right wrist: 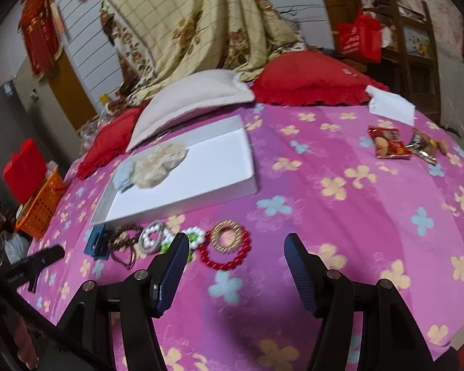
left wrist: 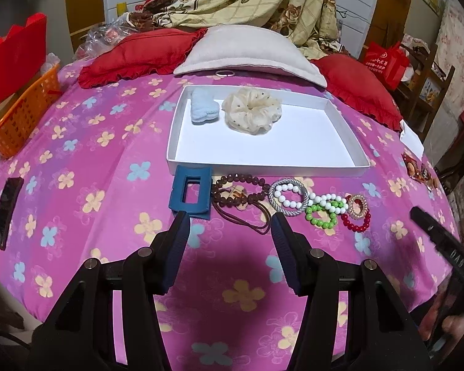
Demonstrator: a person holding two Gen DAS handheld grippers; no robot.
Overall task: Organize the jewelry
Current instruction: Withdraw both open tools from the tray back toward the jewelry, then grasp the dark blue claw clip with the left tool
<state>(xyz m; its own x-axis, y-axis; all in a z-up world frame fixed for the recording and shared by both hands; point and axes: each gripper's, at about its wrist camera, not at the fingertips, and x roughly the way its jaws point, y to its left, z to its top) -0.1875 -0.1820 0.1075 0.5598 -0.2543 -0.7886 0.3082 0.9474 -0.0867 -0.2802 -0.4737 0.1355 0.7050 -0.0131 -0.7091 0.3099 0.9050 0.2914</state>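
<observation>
At the bottom of each wrist view, the left gripper (left wrist: 230, 221) and right gripper (right wrist: 236, 242) hang wide apart and empty over a pink flowered bedspread (left wrist: 86, 167). Just beyond them, mid-frame, a row waits unsorted: a blue hair claw (left wrist: 191, 194), brown beads (left wrist: 236, 193), a silver bracelet (left wrist: 288, 197), green beads (left wrist: 321, 215) and red beads (right wrist: 225, 252). Farther up, the white tray (left wrist: 263, 162) holds only a blue clip (left wrist: 202, 109) and cream scrunchie (left wrist: 252, 109), so most sorting seems left, with bare tray floor near its low front wall.
</observation>
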